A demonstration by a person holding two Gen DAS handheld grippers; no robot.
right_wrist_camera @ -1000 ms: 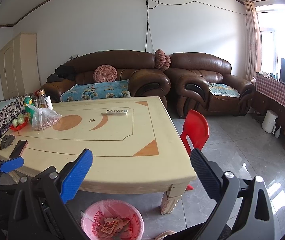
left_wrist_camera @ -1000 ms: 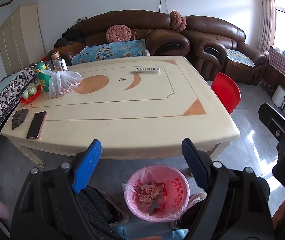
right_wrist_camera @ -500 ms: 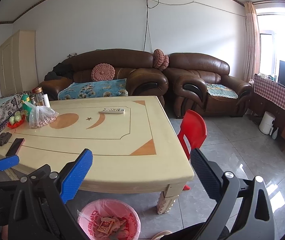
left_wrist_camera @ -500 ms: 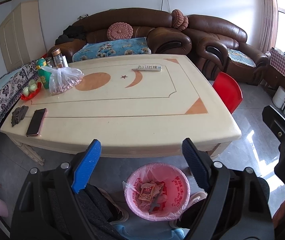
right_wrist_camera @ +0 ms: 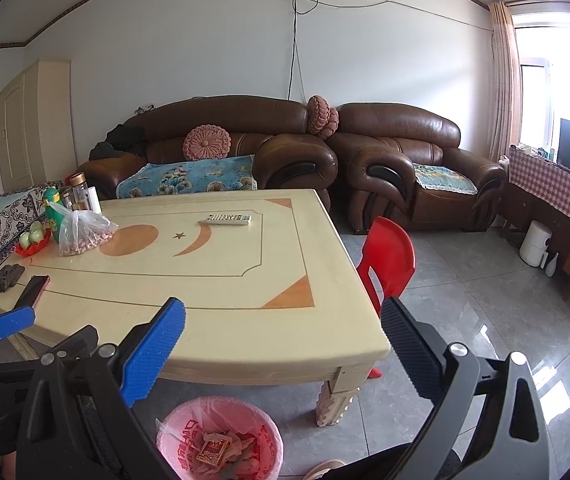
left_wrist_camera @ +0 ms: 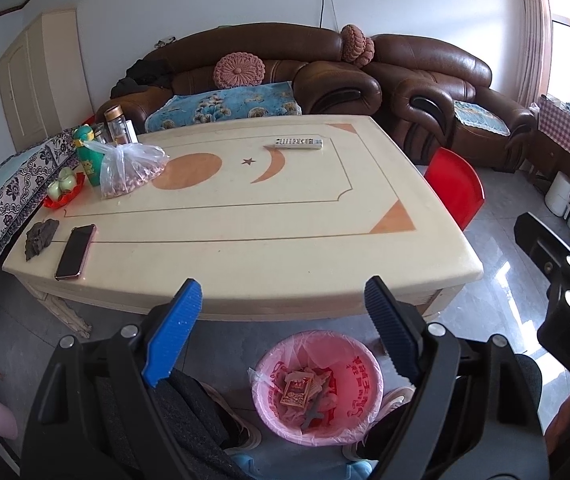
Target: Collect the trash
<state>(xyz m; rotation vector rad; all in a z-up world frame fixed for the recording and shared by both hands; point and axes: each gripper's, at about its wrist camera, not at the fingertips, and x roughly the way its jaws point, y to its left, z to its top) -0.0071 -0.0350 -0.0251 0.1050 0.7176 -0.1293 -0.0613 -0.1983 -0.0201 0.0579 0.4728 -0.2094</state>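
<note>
A pink-lined trash bin stands on the floor in front of the cream table, with a red-orange packet and other scraps inside. My left gripper hangs above the bin, open and empty. The right wrist view shows the same bin low down, below my right gripper, which is also open with nothing between its fingers. On the table's left end lie a dark crumpled lump and a phone.
Further along the table are a clear bag of nuts, a green bottle, a red dish and a remote. A red chair stands at the table's right side. Brown sofas line the back wall. A person's dark trouser leg is beside the bin.
</note>
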